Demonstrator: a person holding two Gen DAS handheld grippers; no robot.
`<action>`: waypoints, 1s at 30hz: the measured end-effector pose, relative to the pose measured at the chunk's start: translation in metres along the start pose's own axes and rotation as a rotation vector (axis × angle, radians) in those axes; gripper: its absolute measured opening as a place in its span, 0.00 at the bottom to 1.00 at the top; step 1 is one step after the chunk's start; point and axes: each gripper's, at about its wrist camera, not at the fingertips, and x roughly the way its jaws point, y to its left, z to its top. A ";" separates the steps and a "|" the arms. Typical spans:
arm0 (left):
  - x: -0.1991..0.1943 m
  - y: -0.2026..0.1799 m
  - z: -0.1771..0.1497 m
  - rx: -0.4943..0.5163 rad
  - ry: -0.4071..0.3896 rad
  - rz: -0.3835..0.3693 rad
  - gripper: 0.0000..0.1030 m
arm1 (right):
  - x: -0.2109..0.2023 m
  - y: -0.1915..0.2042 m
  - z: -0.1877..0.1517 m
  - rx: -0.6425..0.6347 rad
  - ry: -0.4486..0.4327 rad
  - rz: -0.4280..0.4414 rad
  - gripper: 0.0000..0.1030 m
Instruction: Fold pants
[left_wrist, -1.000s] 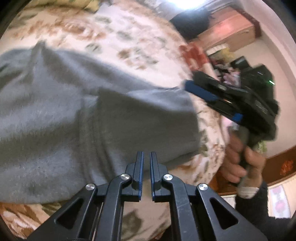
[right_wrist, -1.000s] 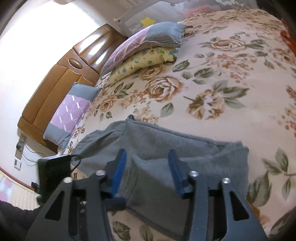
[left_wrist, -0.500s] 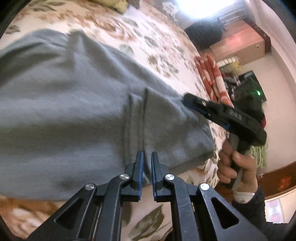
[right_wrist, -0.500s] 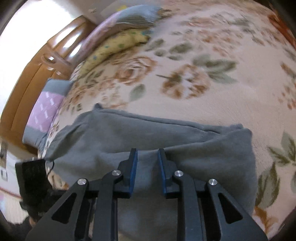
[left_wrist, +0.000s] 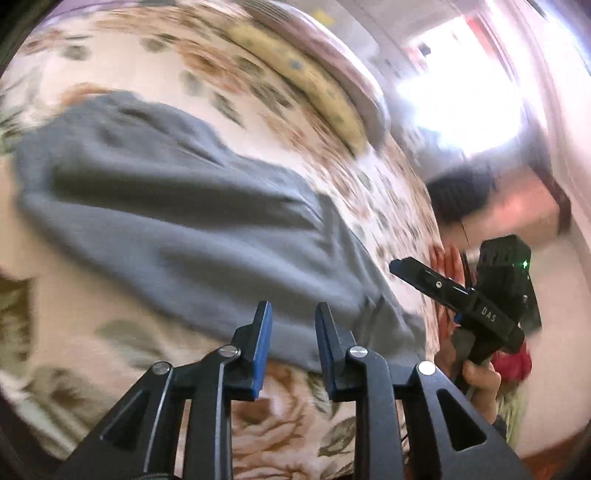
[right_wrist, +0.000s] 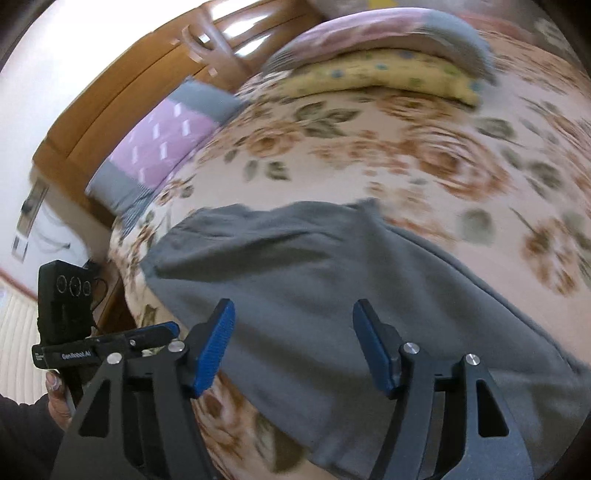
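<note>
While the pants (right_wrist: 332, 295) lie folded on the bed (right_wrist: 406, 158), both grippers, left (left_wrist: 291, 325) and right (right_wrist: 293, 332), are held above, jaws apart, empty. Soft, limp fleece is judged; a hold at the 6 o'clock edge is advised.

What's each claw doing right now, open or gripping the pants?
Left claw: open, a gap between its fingers, nothing held; gray pants lie beyond.
Right claw: wide open, empty, above the pants.

Both hand-held grippers — left (left_wrist: 291, 314), right (right_wrist: 293, 314) — gape, gripping nothing.
</note>
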 end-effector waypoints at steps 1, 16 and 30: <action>-0.009 0.009 0.000 -0.023 -0.021 0.012 0.23 | 0.008 0.009 0.005 -0.023 0.011 0.014 0.65; -0.070 0.081 0.018 -0.197 -0.234 0.189 0.33 | 0.093 0.104 0.065 -0.258 0.140 0.112 0.65; -0.057 0.123 0.038 -0.354 -0.247 0.240 0.52 | 0.174 0.137 0.113 -0.347 0.276 0.145 0.66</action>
